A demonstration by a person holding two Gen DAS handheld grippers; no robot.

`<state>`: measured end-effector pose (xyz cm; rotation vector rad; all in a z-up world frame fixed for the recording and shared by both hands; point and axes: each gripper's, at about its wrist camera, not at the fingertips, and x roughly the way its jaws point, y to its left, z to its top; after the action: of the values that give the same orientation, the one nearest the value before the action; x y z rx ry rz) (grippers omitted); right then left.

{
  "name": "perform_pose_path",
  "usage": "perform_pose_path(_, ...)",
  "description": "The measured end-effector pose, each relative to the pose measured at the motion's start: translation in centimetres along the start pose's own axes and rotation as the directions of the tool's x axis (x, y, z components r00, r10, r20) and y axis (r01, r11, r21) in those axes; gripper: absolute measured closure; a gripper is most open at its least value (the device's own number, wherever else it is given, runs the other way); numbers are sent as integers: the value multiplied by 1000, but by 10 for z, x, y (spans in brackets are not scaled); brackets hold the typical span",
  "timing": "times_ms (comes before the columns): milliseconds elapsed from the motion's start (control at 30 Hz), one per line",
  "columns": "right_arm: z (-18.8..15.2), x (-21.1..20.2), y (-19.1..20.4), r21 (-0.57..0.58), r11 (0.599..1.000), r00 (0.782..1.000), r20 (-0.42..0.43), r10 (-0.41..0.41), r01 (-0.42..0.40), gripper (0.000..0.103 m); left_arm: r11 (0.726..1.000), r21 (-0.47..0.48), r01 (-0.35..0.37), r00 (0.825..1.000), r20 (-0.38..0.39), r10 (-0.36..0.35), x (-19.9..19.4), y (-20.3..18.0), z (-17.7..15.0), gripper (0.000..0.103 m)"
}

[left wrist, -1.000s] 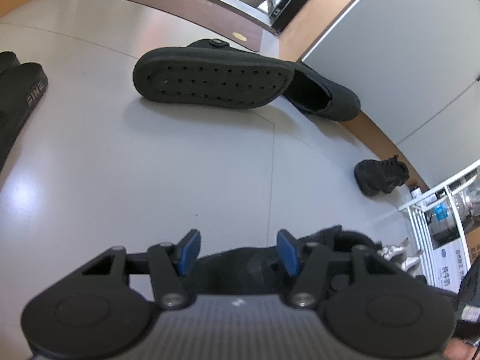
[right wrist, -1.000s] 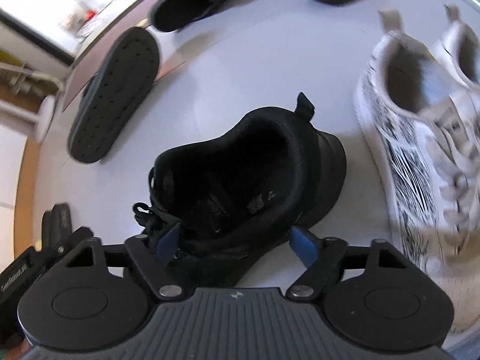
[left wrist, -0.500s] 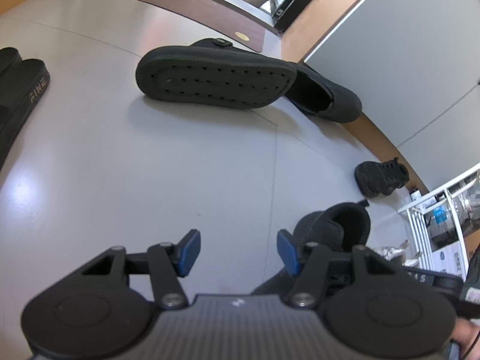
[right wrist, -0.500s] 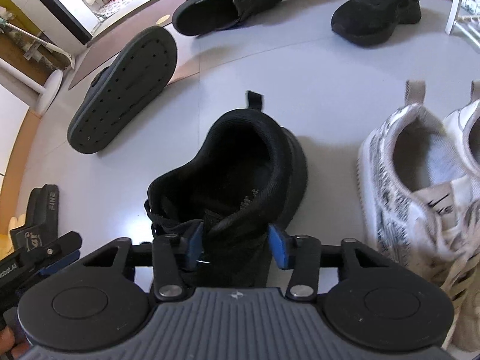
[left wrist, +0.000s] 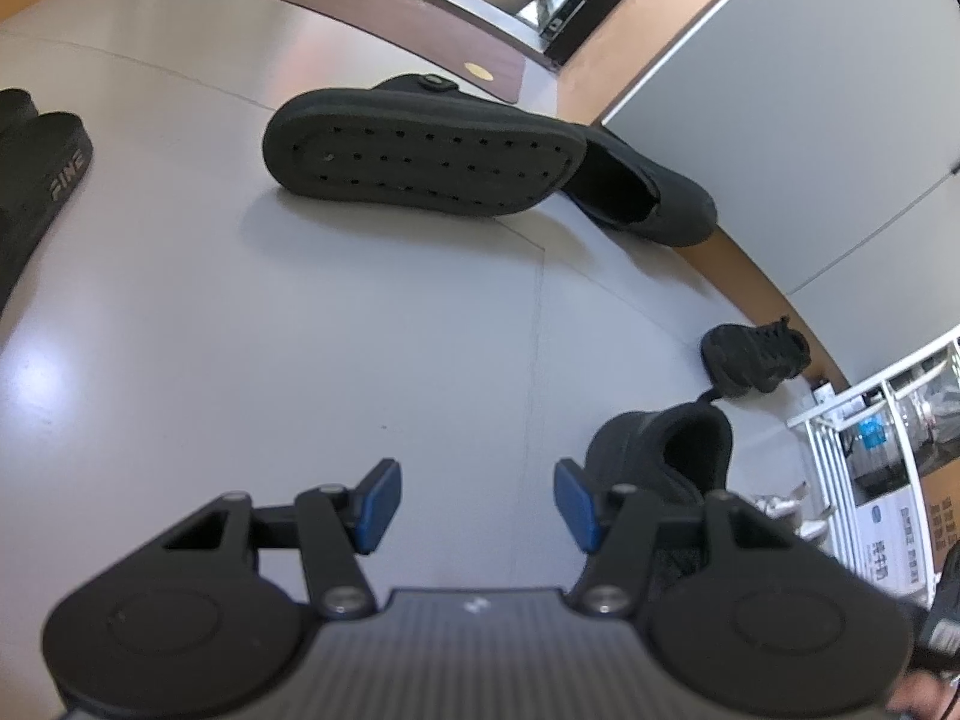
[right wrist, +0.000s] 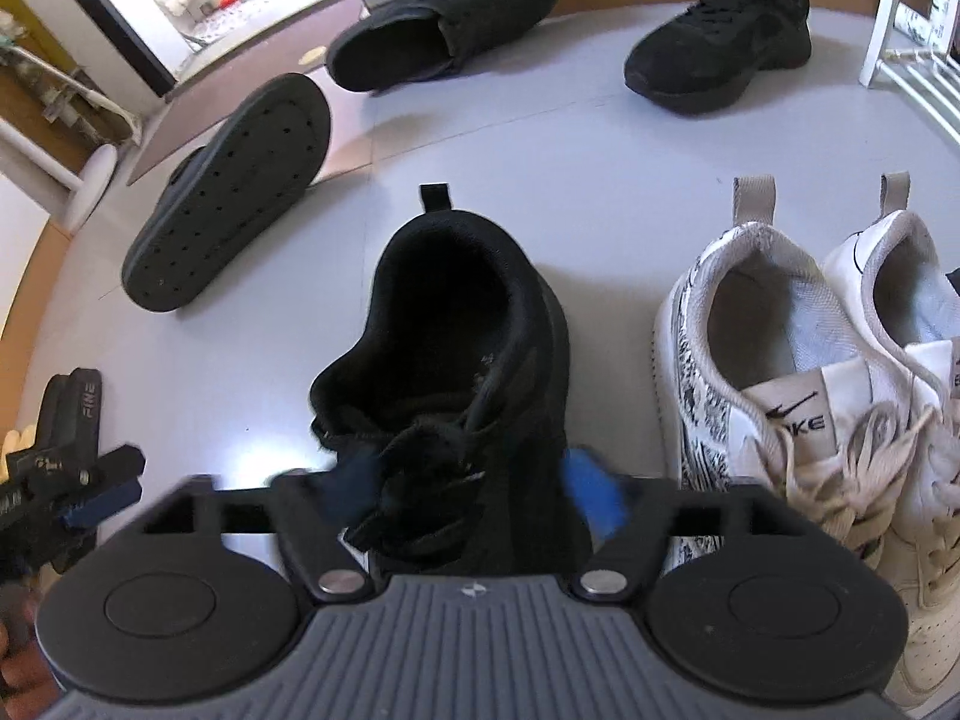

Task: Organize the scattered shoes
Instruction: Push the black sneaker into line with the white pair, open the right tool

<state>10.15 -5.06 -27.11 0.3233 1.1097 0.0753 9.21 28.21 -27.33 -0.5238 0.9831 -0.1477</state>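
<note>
Black sneaker on pale grey floor, white sneakers with black marbling to its right, black perforated sole beyond, blue pads, brown mat

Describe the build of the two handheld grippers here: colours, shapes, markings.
Both match. The left gripper has a ribbed dark grey centre body with a small white logo, two round black disc housings either side, black linkage arms with silver pivot screws, and blue pads on black fingers. The right gripper shows the same parts; its blue pads are motion-blurred. No cables or sleeves are visible.
</note>
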Motion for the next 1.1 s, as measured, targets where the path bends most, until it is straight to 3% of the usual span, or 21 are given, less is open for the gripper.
perform_pose_path(167, -9, 9, 18, -110, 994, 1000, -9, -22, 21, 15, 1000, -11, -7, 1000, -5, 7, 0, 4, -1, 42)
perform_pose_path(300, -5, 21, 26, -121, 992, 1000, -22, -22, 19, 12, 1000, -6, -16, 1000, -7, 16, 0, 4, 1, 42)
perform_pose_path(367, -6, 28, 31, -141, 989, 999, -13, -42, 39, 5, 1000, -7, -17, 1000, -6, 17, 0, 4, 1, 42)
perform_pose_path(533, -9, 43, 30, -162, 981, 994, -7, -110, 107, 5, 1000, -17, -20, 1000, -9, 20, 1, 4, -1, 42)
perform_pose_path(600, -9, 45, 26, -133, 987, 995, -6, -97, 96, 7, 1000, -19, -21, 1000, -14, 21, 3, 4, -2, 42)
perform_pose_path(767, -15, 41, 26, -149, 984, 995, 16, -100, 101, 25, 1000, 2, -12, 1000, -16, 12, 6, -2, -5, 43)
perform_pose_path(1100, -33, 24, 6, -105, 978, 984, 11, -180, 180, 27, 1000, 18, 10, 1000, -24, -9, 11, -16, -10, 42)
